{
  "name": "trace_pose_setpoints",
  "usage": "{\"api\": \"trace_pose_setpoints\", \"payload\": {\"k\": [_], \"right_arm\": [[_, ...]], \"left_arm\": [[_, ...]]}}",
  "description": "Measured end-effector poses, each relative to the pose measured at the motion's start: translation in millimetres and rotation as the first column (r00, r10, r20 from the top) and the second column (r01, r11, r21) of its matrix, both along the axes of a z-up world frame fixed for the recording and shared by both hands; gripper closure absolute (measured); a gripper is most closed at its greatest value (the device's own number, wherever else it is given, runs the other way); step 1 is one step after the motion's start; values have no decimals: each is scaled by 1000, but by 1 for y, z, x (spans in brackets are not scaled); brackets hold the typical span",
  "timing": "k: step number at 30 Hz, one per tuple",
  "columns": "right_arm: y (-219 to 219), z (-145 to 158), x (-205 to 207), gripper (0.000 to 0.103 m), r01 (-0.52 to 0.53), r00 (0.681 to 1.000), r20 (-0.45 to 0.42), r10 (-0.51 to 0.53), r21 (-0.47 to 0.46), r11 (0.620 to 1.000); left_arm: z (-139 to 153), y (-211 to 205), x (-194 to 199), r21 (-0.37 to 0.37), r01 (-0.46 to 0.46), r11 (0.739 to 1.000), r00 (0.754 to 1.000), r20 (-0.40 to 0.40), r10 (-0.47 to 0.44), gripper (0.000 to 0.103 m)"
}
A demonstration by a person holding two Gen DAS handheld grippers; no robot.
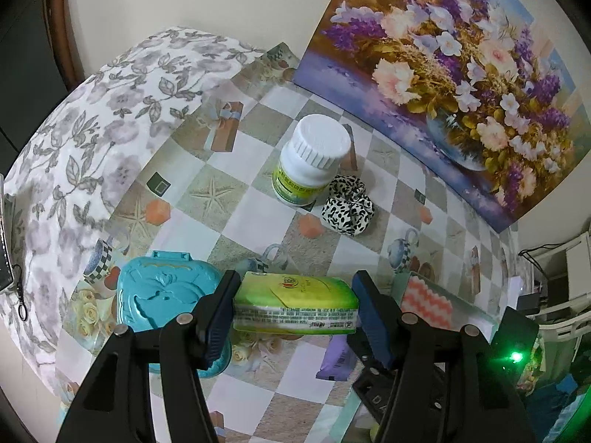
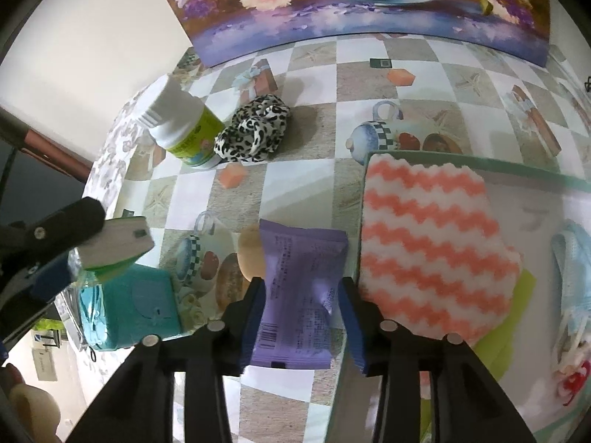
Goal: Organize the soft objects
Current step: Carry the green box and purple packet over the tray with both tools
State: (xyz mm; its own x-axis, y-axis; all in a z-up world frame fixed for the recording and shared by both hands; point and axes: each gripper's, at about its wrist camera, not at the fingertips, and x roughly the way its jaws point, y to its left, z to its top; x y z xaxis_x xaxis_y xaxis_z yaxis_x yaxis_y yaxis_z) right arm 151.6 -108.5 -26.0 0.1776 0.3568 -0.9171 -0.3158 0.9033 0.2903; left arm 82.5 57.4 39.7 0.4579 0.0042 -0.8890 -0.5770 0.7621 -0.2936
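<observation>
My left gripper (image 1: 295,308) is shut on a green tissue pack (image 1: 295,304) and holds it above the table, next to a teal plastic case (image 1: 162,295). My right gripper (image 2: 301,310) is shut on a purple sachet (image 2: 299,288) held just left of a tray (image 2: 480,164). A pink-and-white zigzag sponge (image 2: 432,243) lies in that tray. A black-and-white spotted scrunchie (image 1: 349,206) lies beside a white-capped bottle (image 1: 312,158); both also show in the right wrist view, the scrunchie (image 2: 255,131) and the bottle (image 2: 184,125).
A flower painting (image 1: 461,74) leans on the wall behind the checkered tablecloth (image 1: 243,199). A floral cloth (image 1: 92,140) covers the left side. A light blue item (image 2: 576,277) lies in the tray's right part. Shelves stand at the far right (image 1: 561,288).
</observation>
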Motion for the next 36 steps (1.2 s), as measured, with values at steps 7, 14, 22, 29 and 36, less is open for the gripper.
{"api": "trace_pose_setpoints", "payload": {"k": [7,14,22,29,36], "right_arm": [[24,-12,-2,34,-41,999,0,41,-72,997],[44,-19,-5,34,-76,992,84,95,-200,977],[56,-29,-17,55,-142,975,124,185,-297,944],[39,-16,-19,59,-131,982,107,156,-215,968],[21,21,-19,59,-92,985,134,104,-91,992]], "left_arm": [[-6,7,-1,-28,-12,1000,1000,-3,12,39],[-5,16,-3,-42,-28,999,1000,9,29,39],[-7,20,-5,-64,-33,997,999,12,34,39],[-4,20,-6,-72,-34,997,999,23,35,39],[12,14,-8,-62,-19,998,998,62,23,39]]}}
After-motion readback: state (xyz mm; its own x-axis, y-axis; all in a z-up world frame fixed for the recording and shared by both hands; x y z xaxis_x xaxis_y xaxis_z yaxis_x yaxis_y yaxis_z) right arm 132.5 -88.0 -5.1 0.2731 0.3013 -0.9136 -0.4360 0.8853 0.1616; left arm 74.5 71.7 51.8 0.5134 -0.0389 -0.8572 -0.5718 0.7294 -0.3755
